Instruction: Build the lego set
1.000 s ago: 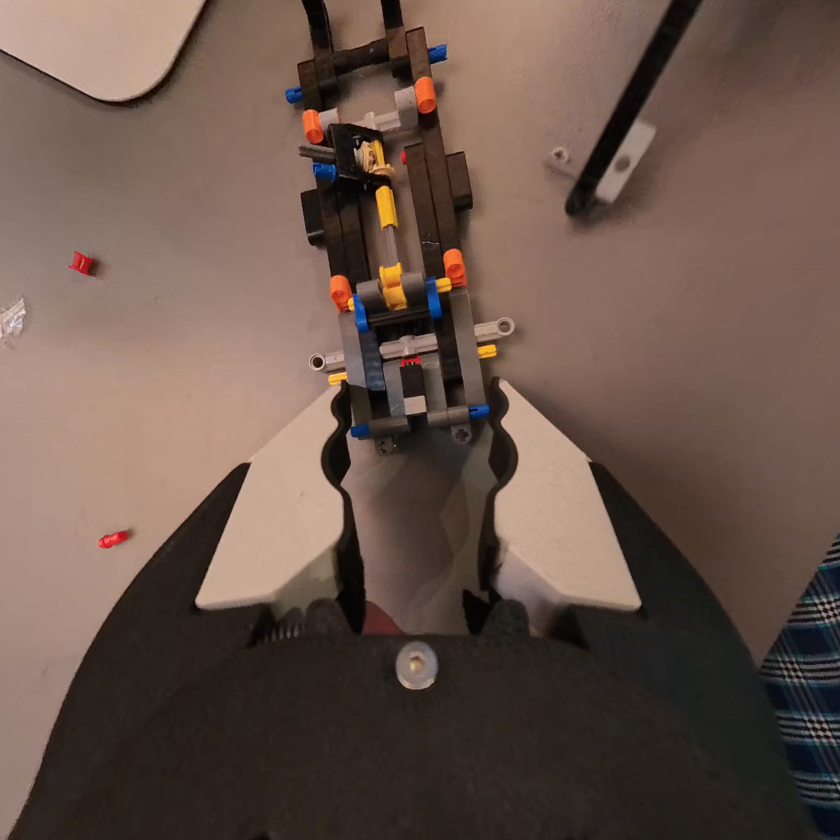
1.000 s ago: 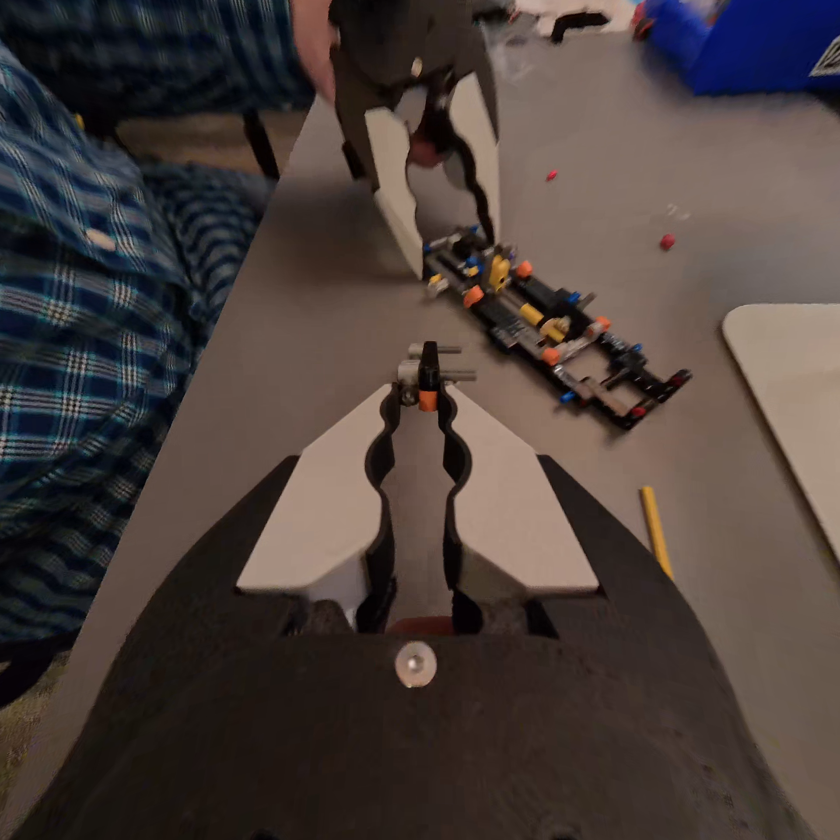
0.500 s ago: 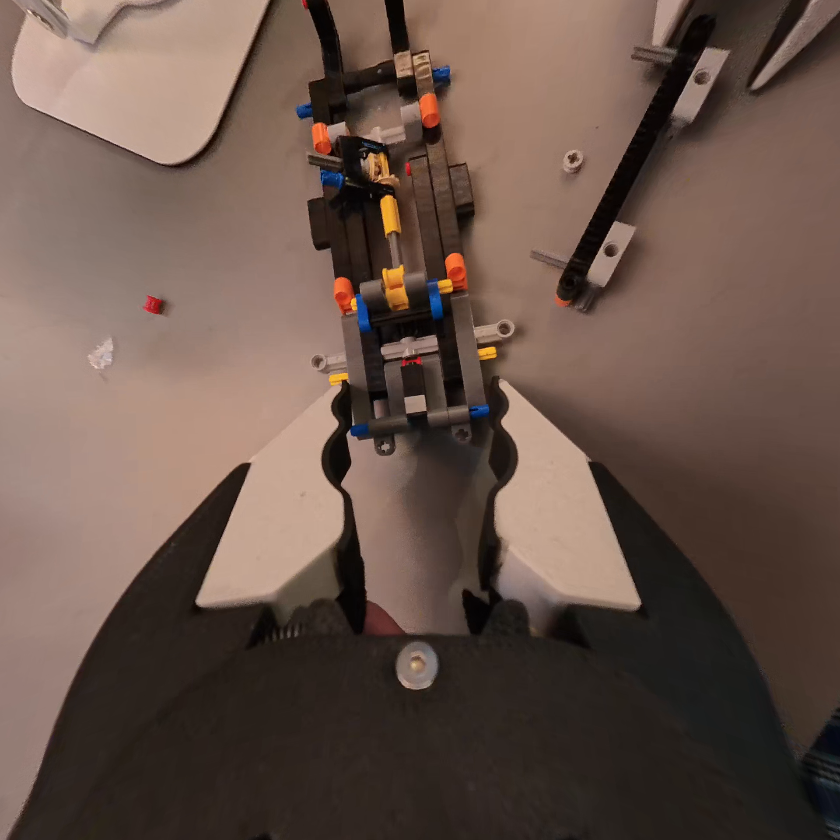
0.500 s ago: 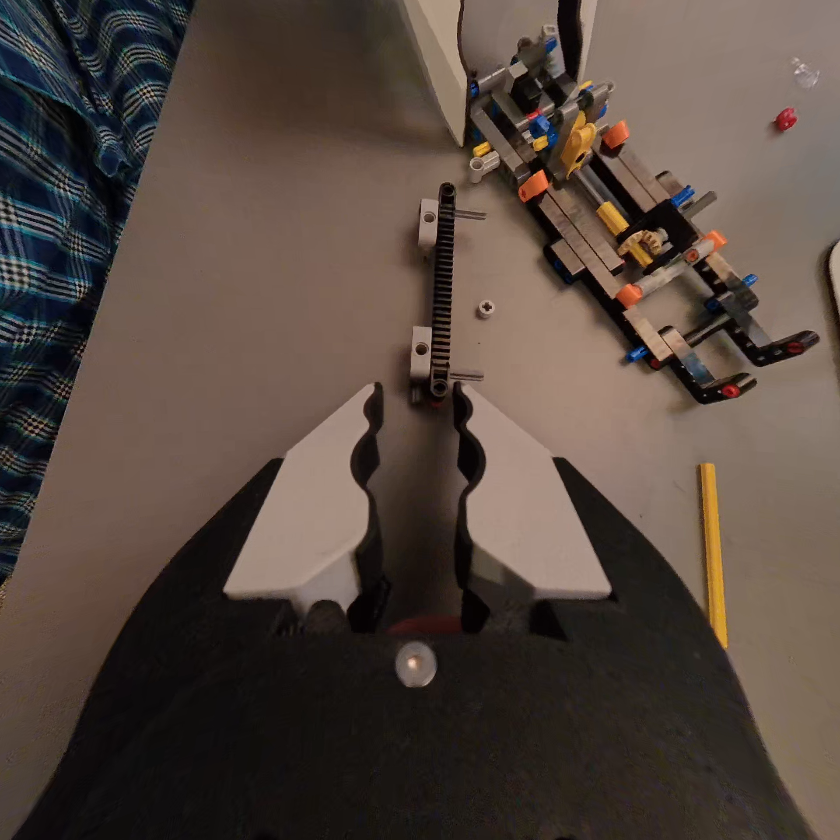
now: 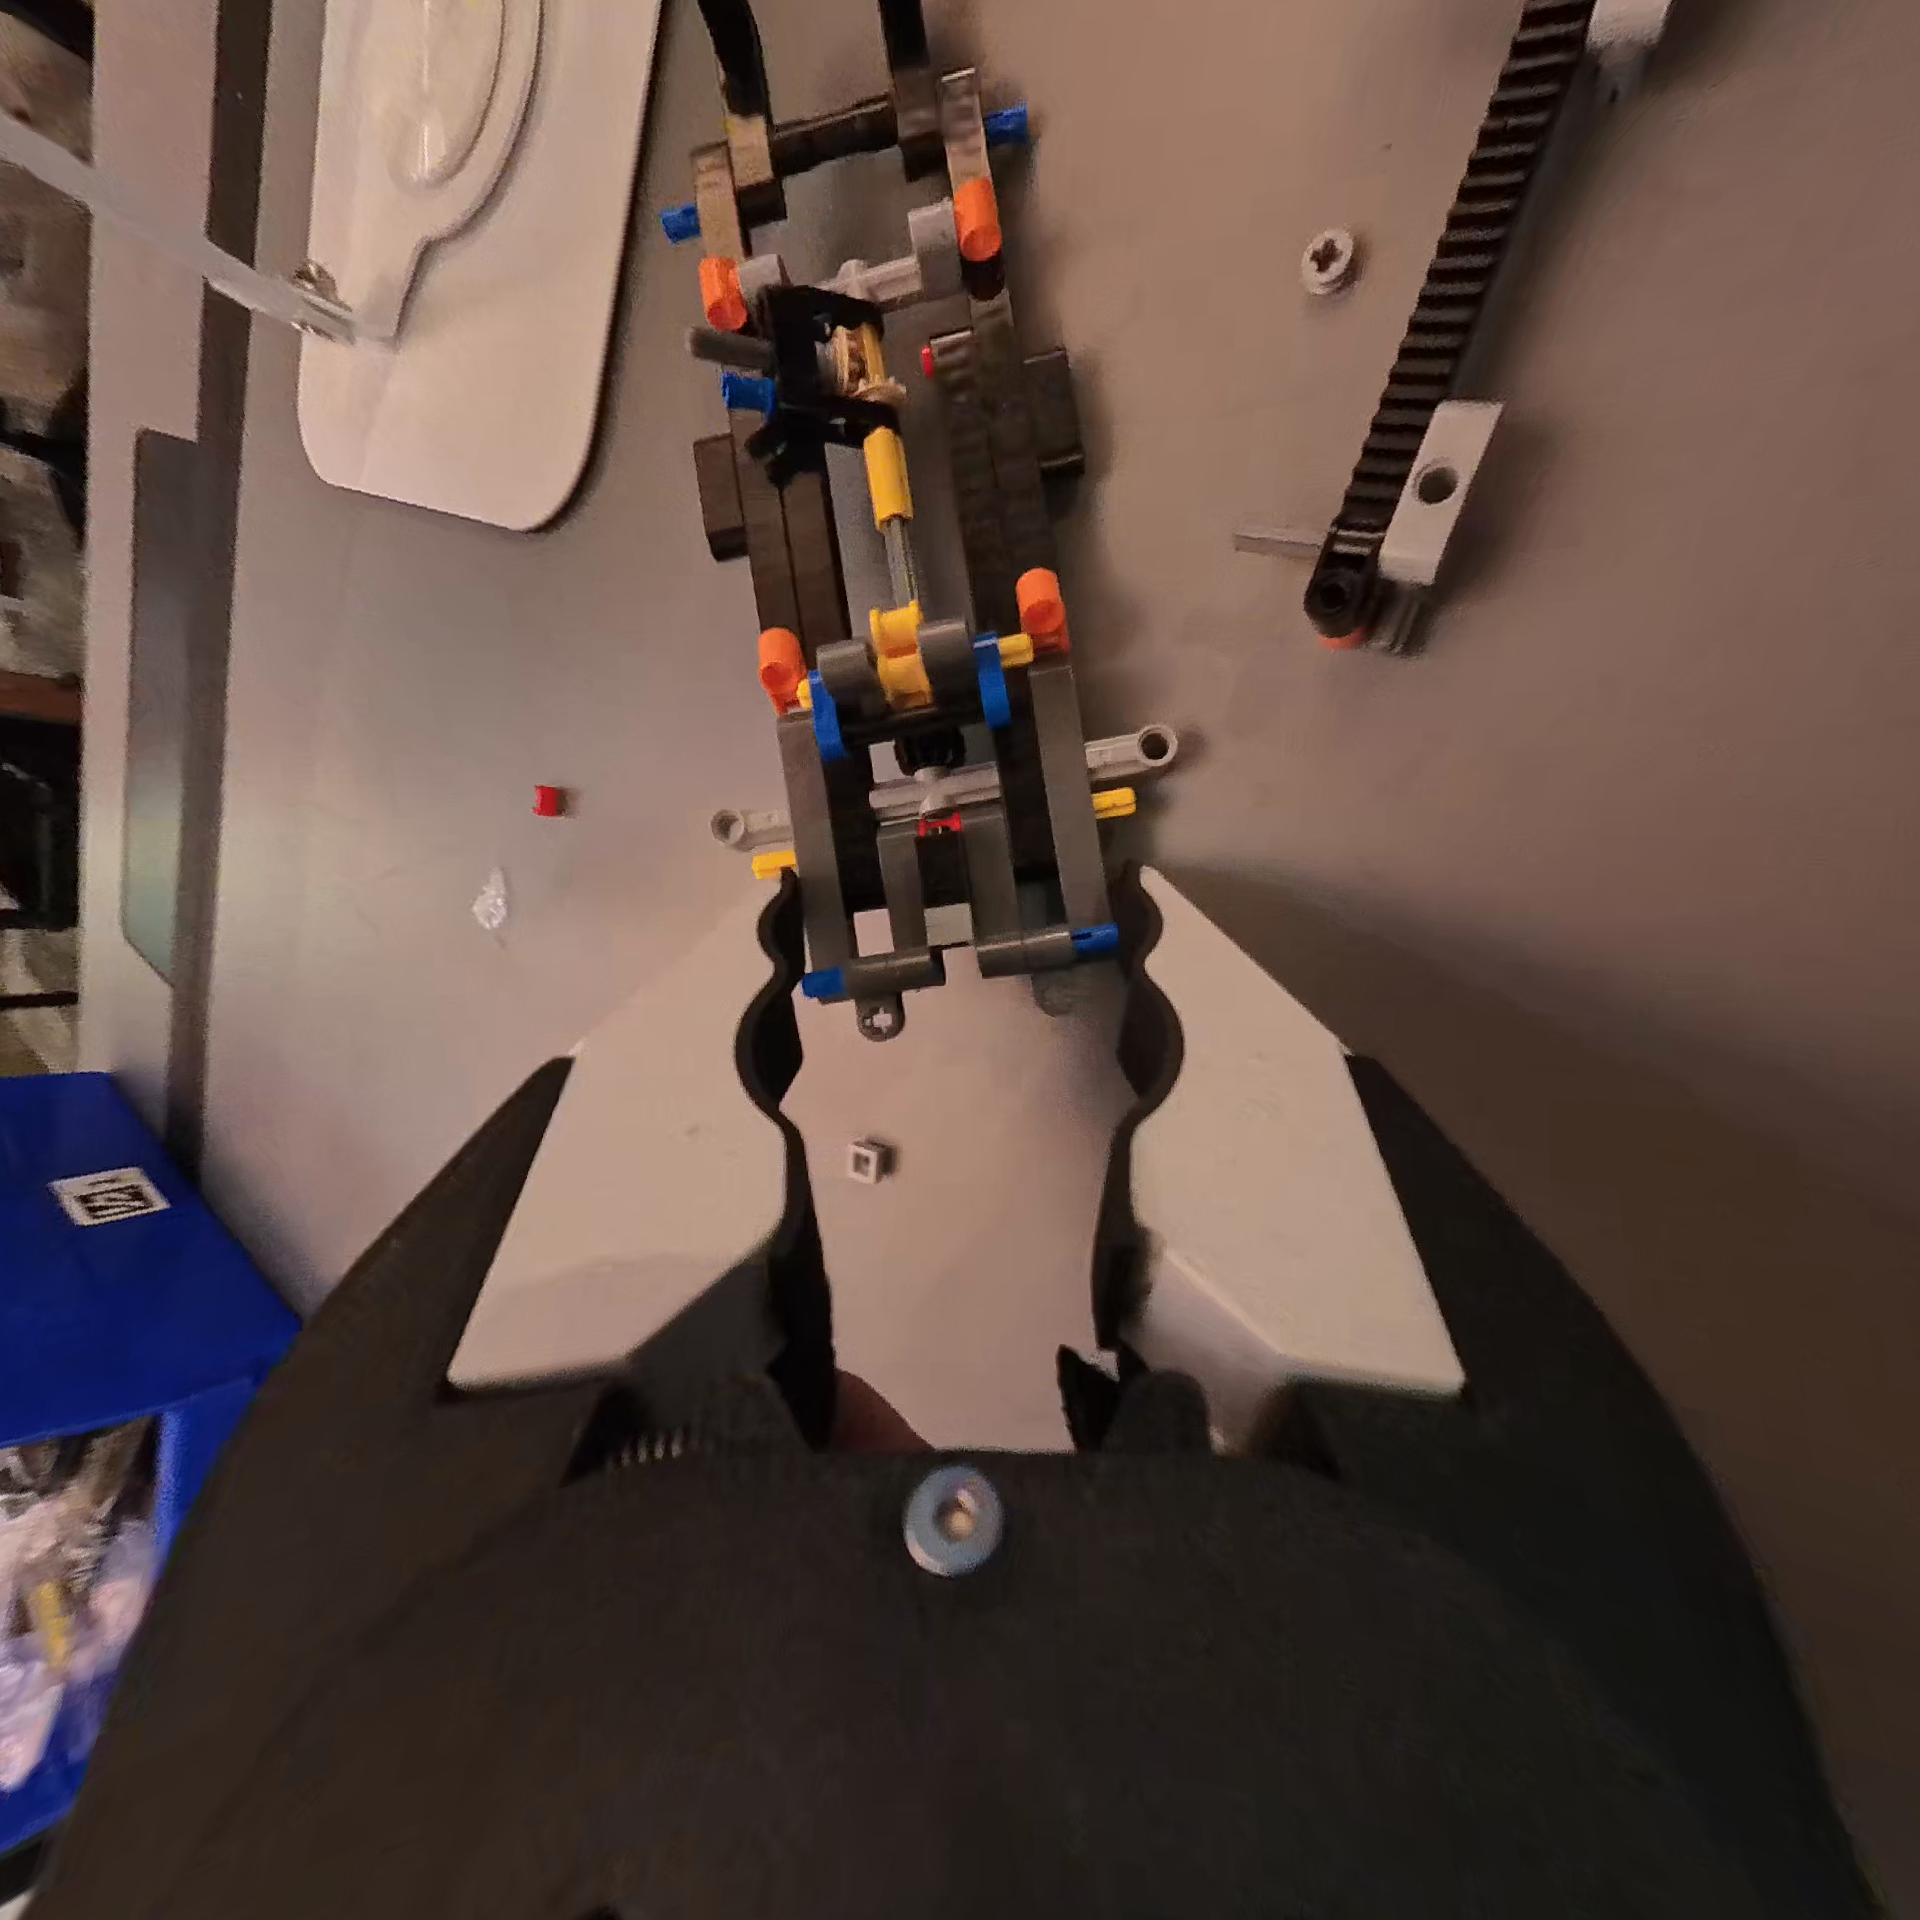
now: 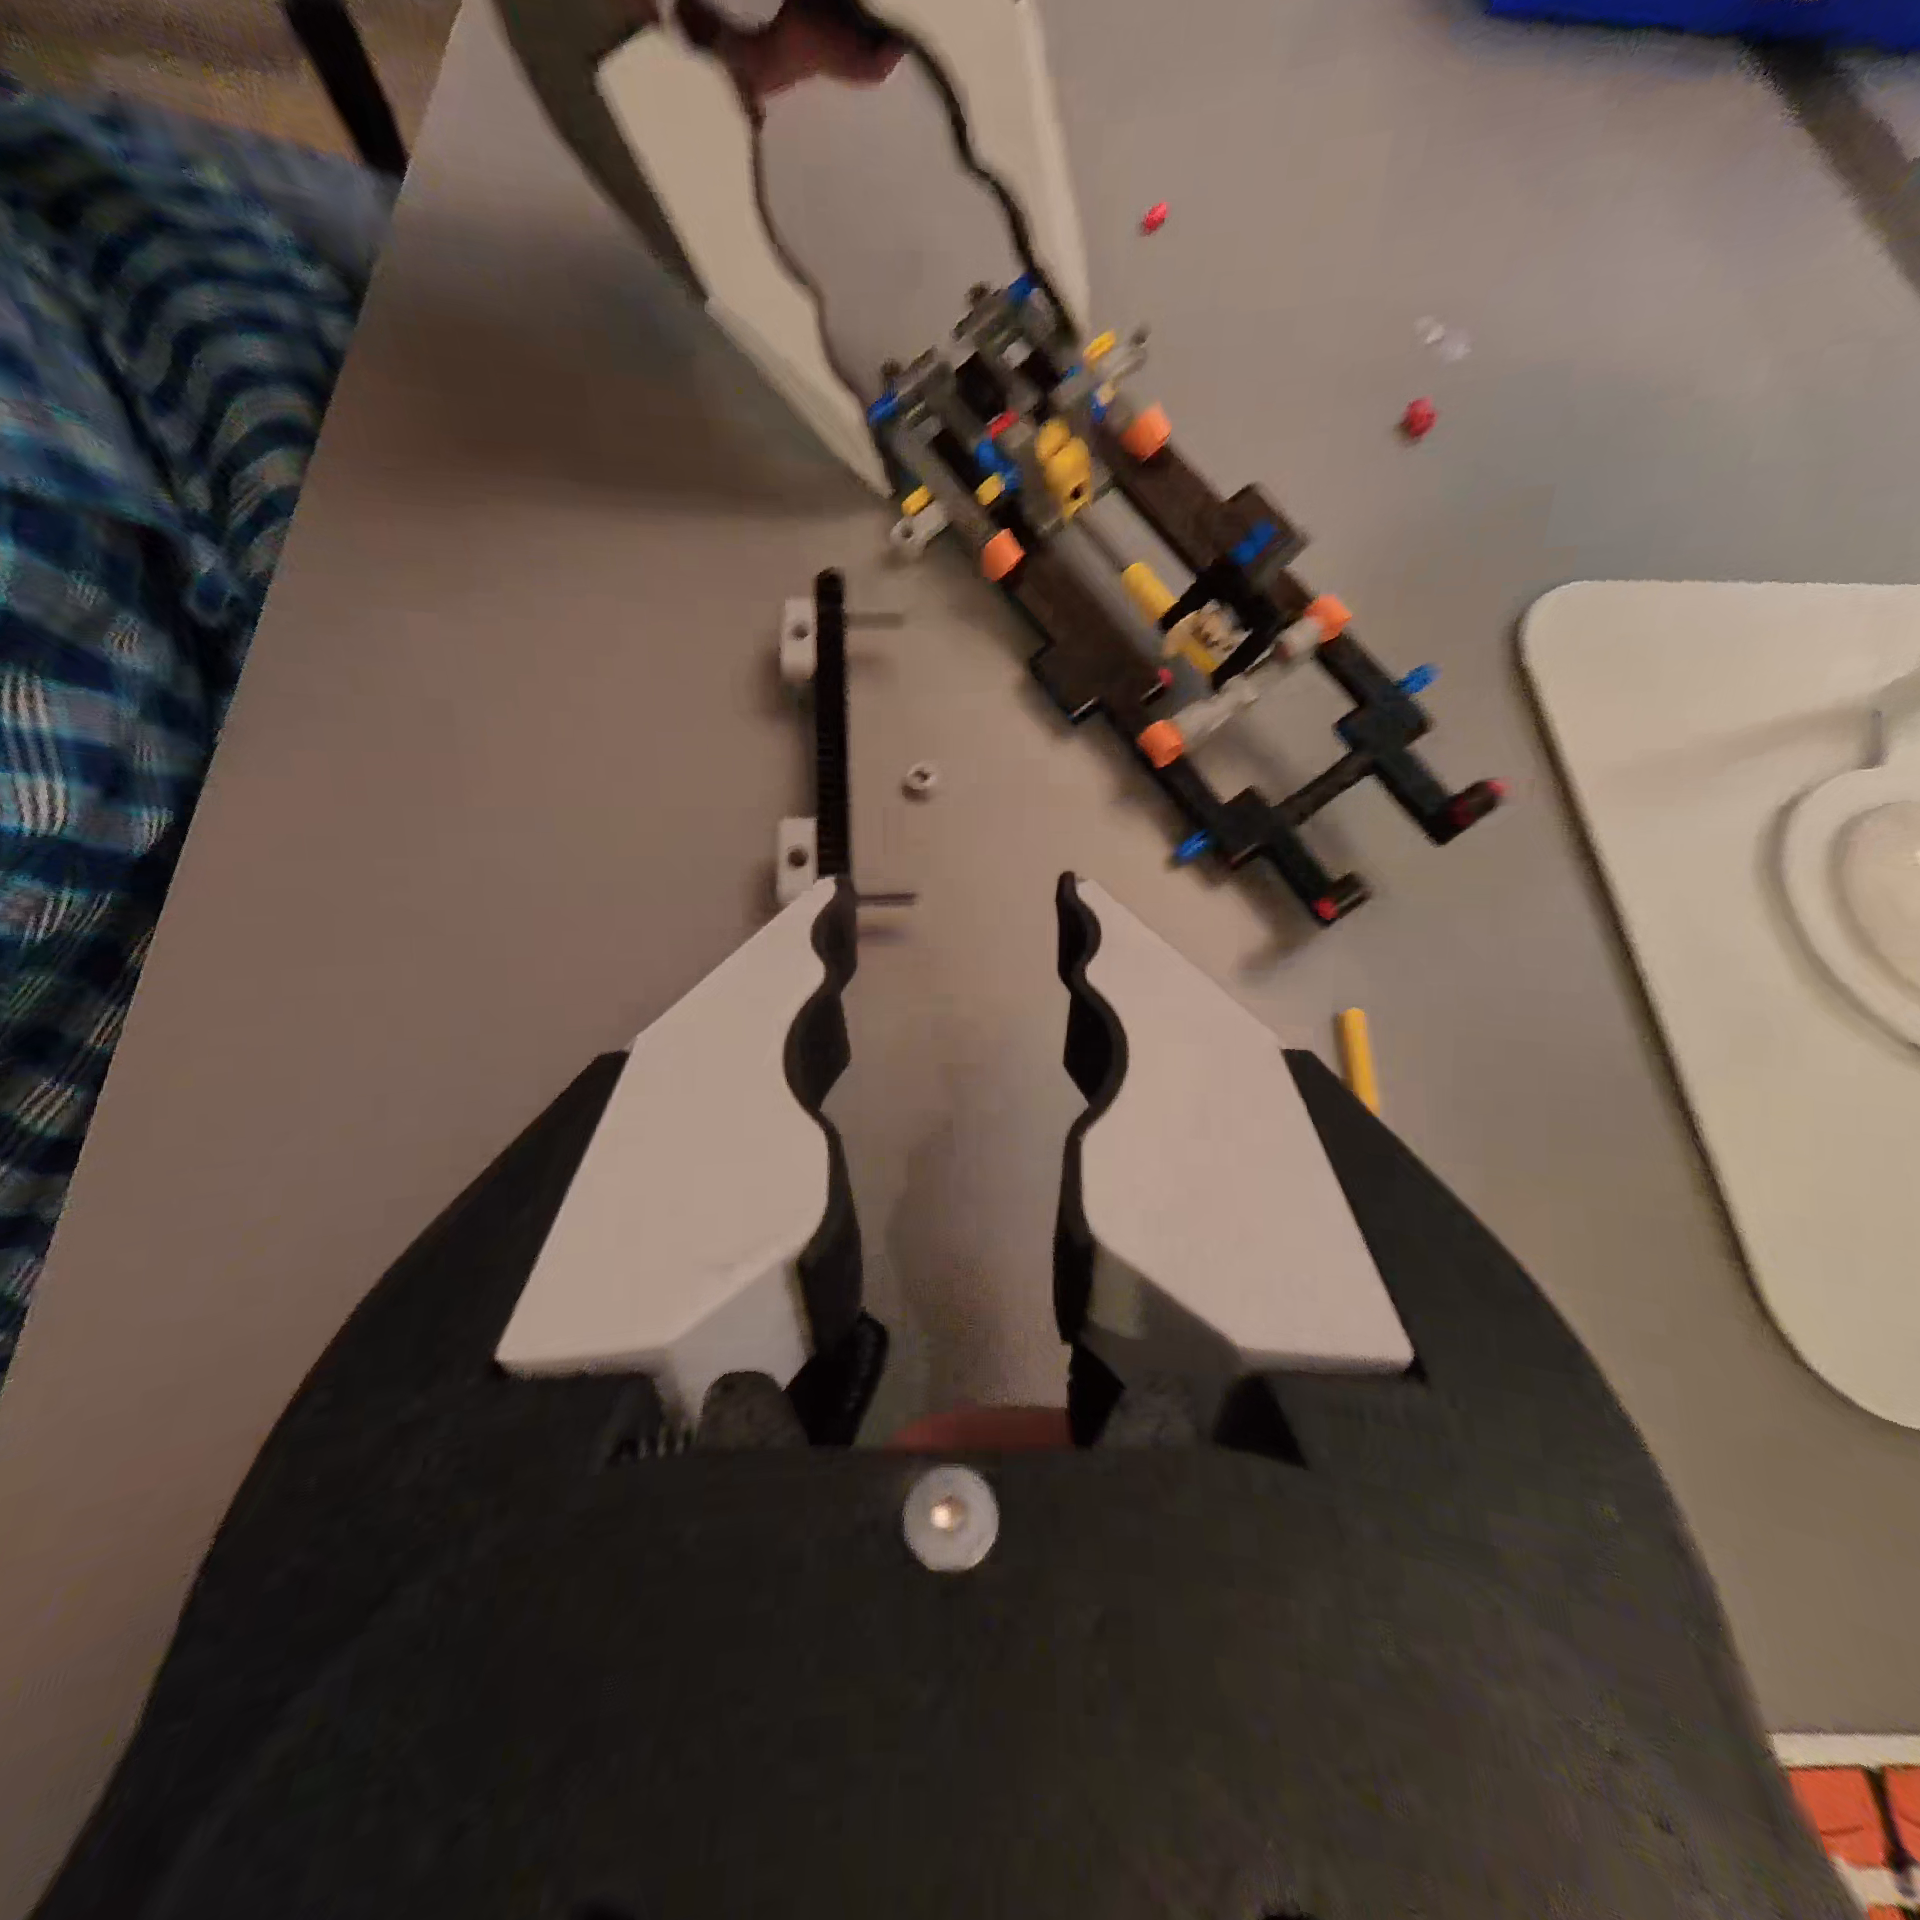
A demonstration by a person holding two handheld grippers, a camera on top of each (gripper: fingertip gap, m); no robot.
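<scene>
The long black, grey, yellow and orange lego chassis (image 5: 914,582) stretches away from my left gripper (image 5: 956,904), which is shut on its near grey end. In the right wrist view the chassis (image 6: 1164,582) lies slanted on the grey table, and the left gripper's white fingers (image 6: 769,301) clamp its far end. My right gripper (image 6: 954,894) is open and empty. A black toothed rack with two light grey blocks (image 6: 829,727) lies on the table just ahead of my right gripper's left fingertip. The rack also shows in the left wrist view (image 5: 1455,312).
A small grey bush (image 6: 920,777) lies beside the rack, and a yellow axle (image 6: 1356,1055) lies right of my right gripper. Small red pieces (image 6: 1416,416) are scattered. A white tray (image 6: 1714,935) lies to the right. A blue bin (image 5: 104,1247) and a person's plaid sleeve (image 6: 125,520) are at the edges. There is about 15 cm between the tips of the two grippers. The small grey bush (image 6: 920,777) lies around 6 cm away from my right fingertips. It turns up in the left wrist view (image 5: 1338,264) as well.
My right gripper set the black rack down on the table, opened wide and drew back from it. My left gripper kept its hold on the chassis end while its view pulled back.
</scene>
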